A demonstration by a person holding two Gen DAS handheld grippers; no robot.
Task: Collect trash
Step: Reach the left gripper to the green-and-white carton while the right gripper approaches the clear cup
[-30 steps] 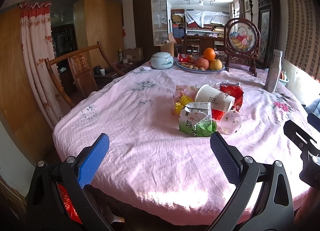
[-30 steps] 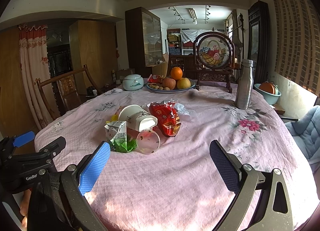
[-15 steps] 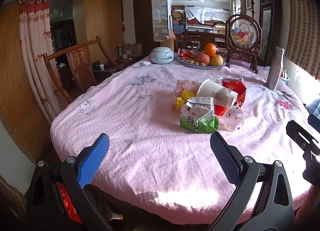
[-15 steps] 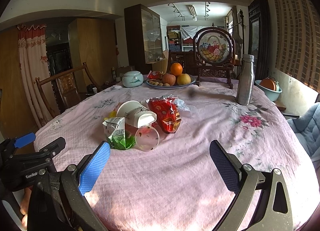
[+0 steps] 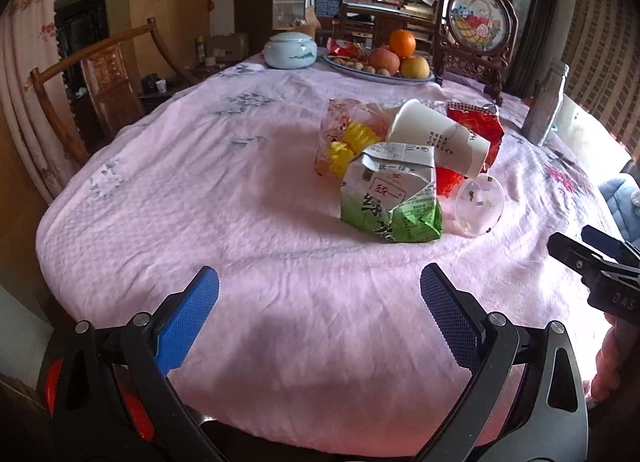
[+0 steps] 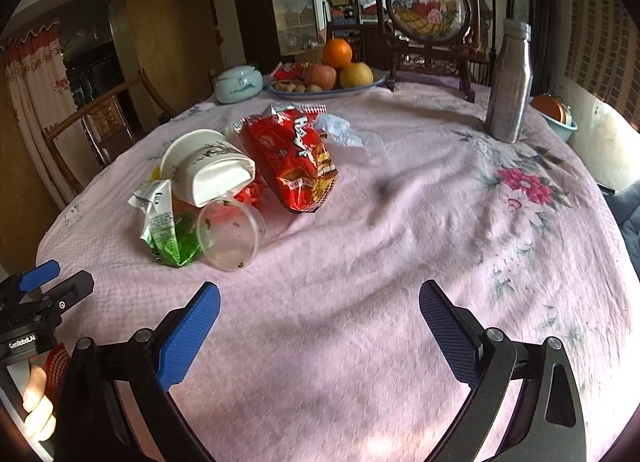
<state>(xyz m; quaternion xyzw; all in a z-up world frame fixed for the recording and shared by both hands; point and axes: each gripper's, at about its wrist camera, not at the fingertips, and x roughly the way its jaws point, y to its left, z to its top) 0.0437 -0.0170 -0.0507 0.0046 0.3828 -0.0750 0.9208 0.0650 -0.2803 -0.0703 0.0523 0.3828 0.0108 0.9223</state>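
Observation:
A heap of trash lies mid-table on the pink cloth: a crushed green-and-white drink carton (image 5: 390,197) (image 6: 168,229), a tipped white paper cup (image 5: 438,141) (image 6: 204,169), a clear plastic cup (image 5: 478,207) (image 6: 230,236), a red snack bag (image 6: 294,163) (image 5: 476,125) and a clear wrapper with yellow pieces (image 5: 344,141). My left gripper (image 5: 318,322) is open and empty, short of the carton. My right gripper (image 6: 320,332) is open and empty, in front of the heap and to its right.
A fruit plate (image 6: 328,81), a pale lidded jar (image 5: 290,51), a framed round screen (image 6: 428,17) and a metal bottle (image 6: 508,85) stand at the back. A wooden chair (image 5: 100,89) is at the left. A crumpled clear film (image 6: 340,131) lies behind the red bag.
Both grippers have moved forward over the table toward the trash heap, which now looks larger and closer. Both stay open.

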